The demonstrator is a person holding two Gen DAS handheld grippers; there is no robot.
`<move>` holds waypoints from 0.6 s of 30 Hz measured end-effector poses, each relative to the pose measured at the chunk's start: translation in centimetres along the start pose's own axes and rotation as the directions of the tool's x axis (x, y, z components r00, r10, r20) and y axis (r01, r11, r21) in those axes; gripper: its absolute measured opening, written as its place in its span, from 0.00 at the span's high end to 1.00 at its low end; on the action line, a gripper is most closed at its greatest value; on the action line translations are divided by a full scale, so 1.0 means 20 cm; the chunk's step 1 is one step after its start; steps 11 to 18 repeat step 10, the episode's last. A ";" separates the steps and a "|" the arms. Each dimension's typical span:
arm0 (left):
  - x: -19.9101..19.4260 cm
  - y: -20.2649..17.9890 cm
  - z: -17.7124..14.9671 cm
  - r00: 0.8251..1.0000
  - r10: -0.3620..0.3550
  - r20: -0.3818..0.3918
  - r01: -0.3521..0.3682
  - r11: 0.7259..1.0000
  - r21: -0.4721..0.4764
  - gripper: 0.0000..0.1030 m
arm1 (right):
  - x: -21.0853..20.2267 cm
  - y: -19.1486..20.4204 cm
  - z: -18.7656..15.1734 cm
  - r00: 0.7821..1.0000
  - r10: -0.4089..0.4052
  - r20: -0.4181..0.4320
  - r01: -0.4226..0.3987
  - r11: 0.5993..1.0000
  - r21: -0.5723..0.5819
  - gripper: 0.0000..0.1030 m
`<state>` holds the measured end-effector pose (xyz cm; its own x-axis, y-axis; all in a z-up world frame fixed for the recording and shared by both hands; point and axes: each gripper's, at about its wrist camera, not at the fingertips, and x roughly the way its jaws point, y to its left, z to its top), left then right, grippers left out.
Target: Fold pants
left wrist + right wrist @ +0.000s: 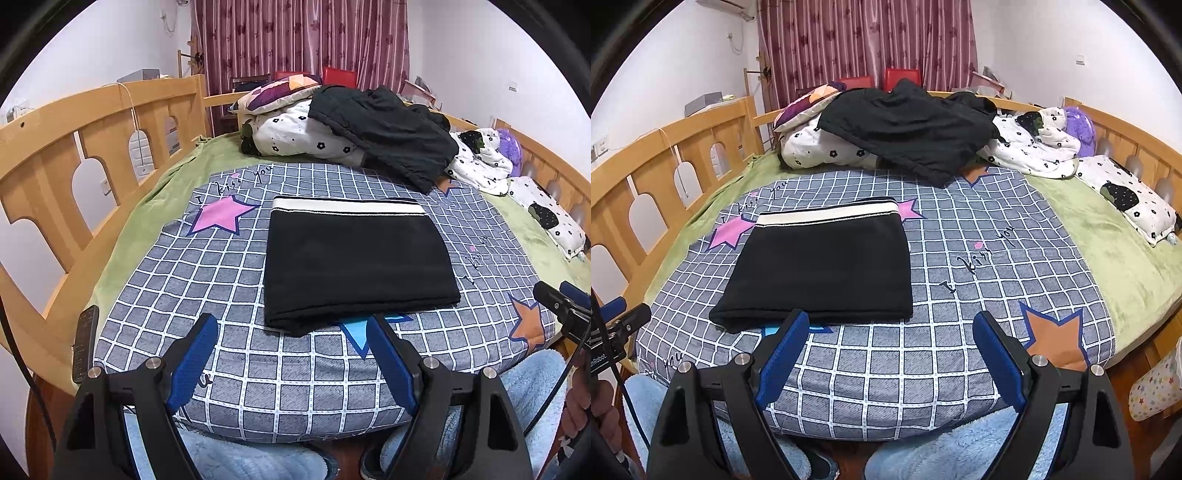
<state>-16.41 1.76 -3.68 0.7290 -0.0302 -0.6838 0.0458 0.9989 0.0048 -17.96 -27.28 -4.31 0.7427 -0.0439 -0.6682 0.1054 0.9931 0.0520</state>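
Both cameras sit at the foot of the bed (295, 387), each looking forward and downward along its own tongs toward the far curtain (303, 37). The left wrist view has the folded pants (354, 266) centred and near; the right wrist view stands further right, so the pants (820, 269) lie left. The 2 views share the checked bedding, pants, headboard pile and curtain.

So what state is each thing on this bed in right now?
Pants: folded into a flat rectangle, white waistband at the far edge.
Left gripper: fingers open, holding nothing.
Right gripper: fingers open, holding nothing.
Black garment: crumpled, draped over the bedding.
Phone: lying flat on the bed frame.
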 end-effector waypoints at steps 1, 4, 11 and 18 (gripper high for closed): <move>0.00 0.00 0.00 1.000 0.000 0.001 0.000 1.000 0.002 0.21 | 0.00 0.00 0.00 1.000 -0.004 0.000 0.004 1.000 -0.002 0.14; -0.01 -0.01 0.01 1.000 -0.005 0.005 0.005 1.000 0.003 0.21 | 0.00 0.01 0.00 1.000 -0.002 0.003 0.002 1.000 -0.002 0.14; -0.03 -0.03 0.02 1.000 0.009 0.012 -0.009 1.000 0.017 0.21 | -0.02 0.02 0.02 1.000 0.004 0.016 -0.004 1.000 -0.008 0.14; -0.03 -0.03 0.02 1.000 0.009 0.012 -0.009 1.000 0.017 0.21 | -0.02 0.02 0.02 1.000 0.004 0.016 -0.004 1.000 -0.008 0.14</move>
